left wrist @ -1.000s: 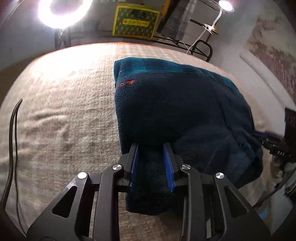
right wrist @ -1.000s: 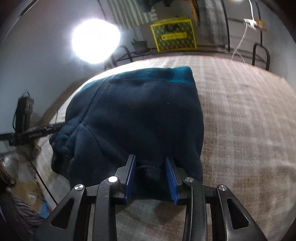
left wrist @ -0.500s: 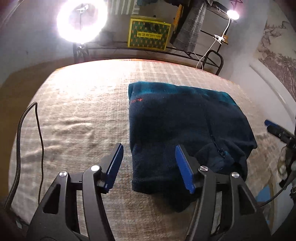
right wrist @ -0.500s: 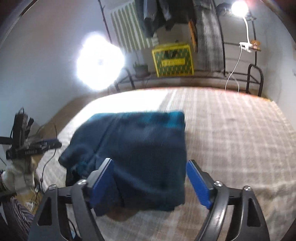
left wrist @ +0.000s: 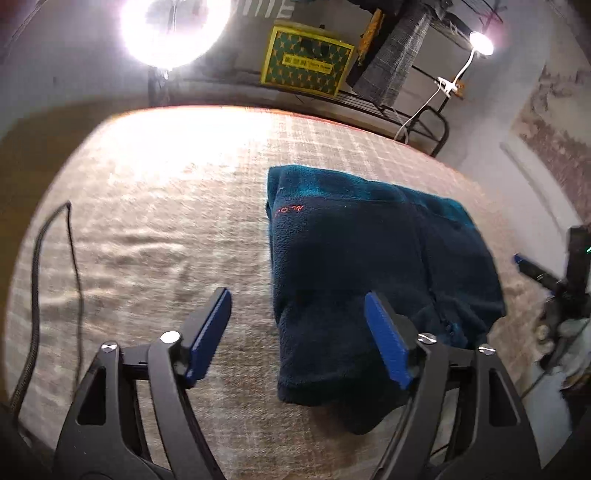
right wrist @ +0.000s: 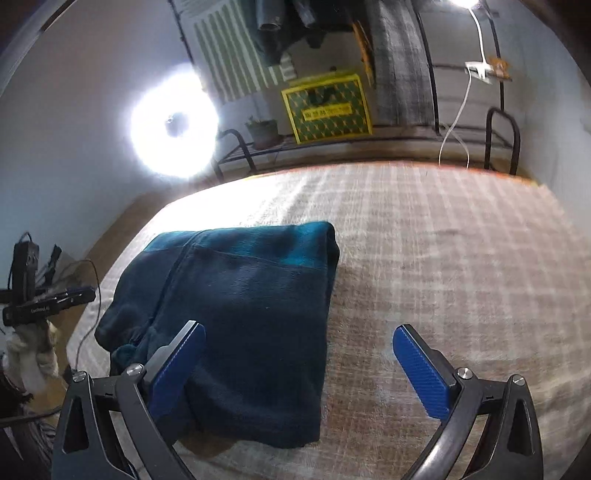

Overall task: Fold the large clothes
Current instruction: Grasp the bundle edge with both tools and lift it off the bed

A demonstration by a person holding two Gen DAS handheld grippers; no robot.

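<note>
A dark blue fleece garment (left wrist: 373, 266) with small red lettering lies folded into a thick rectangle on the beige checked bedspread (left wrist: 166, 229). My left gripper (left wrist: 299, 317) hovers above its near left edge, jaws opening, nothing pressed between the blue pads (left wrist: 208, 332). In the right wrist view the same fleece (right wrist: 240, 314) lies left of centre. My right gripper (right wrist: 299, 350) hangs above its near right edge, jaws still opening wide, holding nothing. The right gripper's tip (left wrist: 532, 267) shows at the far right of the left wrist view, and the left gripper (right wrist: 48, 304) at the left of the right wrist view.
A black cable (left wrist: 37, 295) runs along the bed's left edge. Behind the bed stand a ring light (left wrist: 173, 26), a metal rack (right wrist: 369, 142) with a yellow-green box (left wrist: 306, 62), hanging clothes and a clip lamp (left wrist: 480, 42). Bare bedspread (right wrist: 461, 258) stretches right of the fleece.
Both grippers let go of the fleece's near edge, opened wide and drew up and back. The folded fleece stays flat on the bed.
</note>
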